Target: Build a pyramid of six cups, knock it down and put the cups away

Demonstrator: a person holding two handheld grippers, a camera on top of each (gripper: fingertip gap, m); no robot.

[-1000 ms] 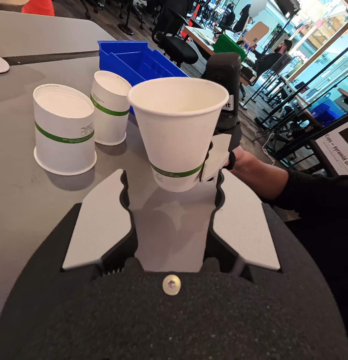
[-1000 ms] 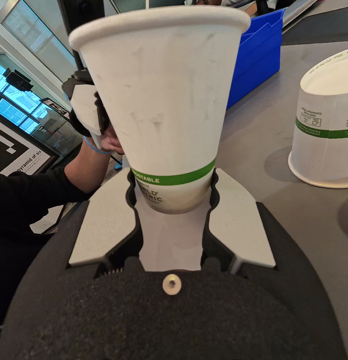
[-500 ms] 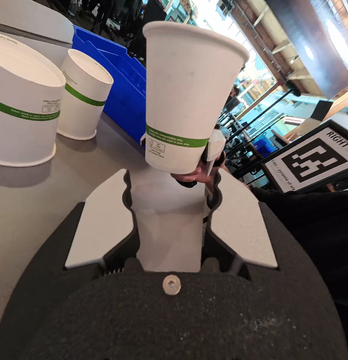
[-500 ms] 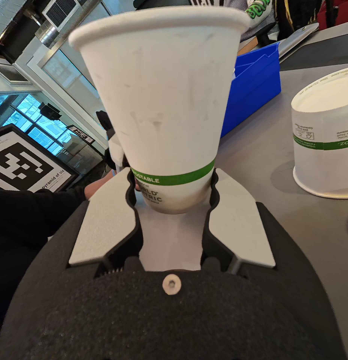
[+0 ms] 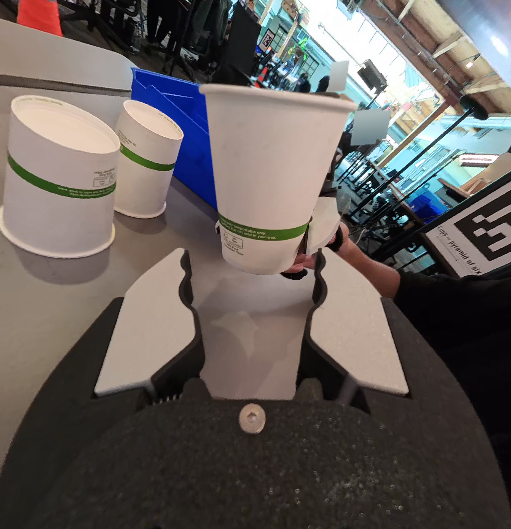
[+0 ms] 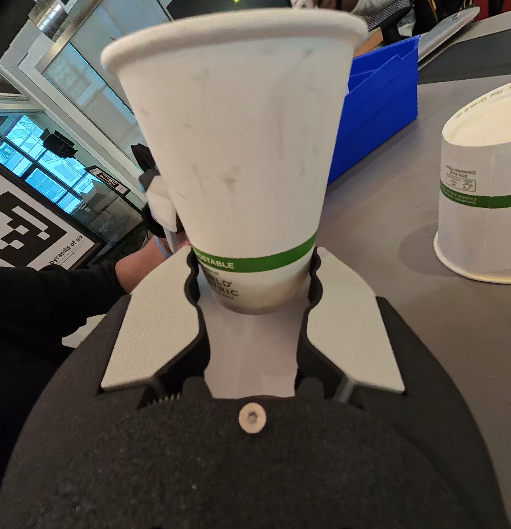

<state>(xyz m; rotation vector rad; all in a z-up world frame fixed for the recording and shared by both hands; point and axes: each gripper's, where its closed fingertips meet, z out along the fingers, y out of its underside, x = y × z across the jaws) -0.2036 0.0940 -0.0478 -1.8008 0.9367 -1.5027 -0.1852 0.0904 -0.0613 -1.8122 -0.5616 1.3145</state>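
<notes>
My right gripper (image 6: pixel 253 274) is shut on the base of an upright white paper cup with a green band (image 6: pixel 234 148) and holds it above the grey table (image 6: pixel 391 286). In the left wrist view the same cup (image 5: pixel 271 177) hangs just beyond my left gripper (image 5: pixel 251 263), which is open and empty, with its fingertips on either side of and just below the cup's base. Two more cups stand upside down on the table at the left (image 5: pixel 56 177) (image 5: pixel 147 160). One upside-down cup (image 6: pixel 483 200) shows in the right wrist view.
A blue plastic bin (image 5: pixel 177 114) (image 6: pixel 377 108) stands at the table's far edge behind the cups. A black-and-white marker board (image 5: pixel 492 223) (image 6: pixel 19 229) stands off the table's side. A person's dark sleeves and hands hold both grippers. Office chairs and desks are beyond.
The right gripper has kept its hold on the upright cup. The left gripper has dropped lower and tilted upward beside the cup, staying open.
</notes>
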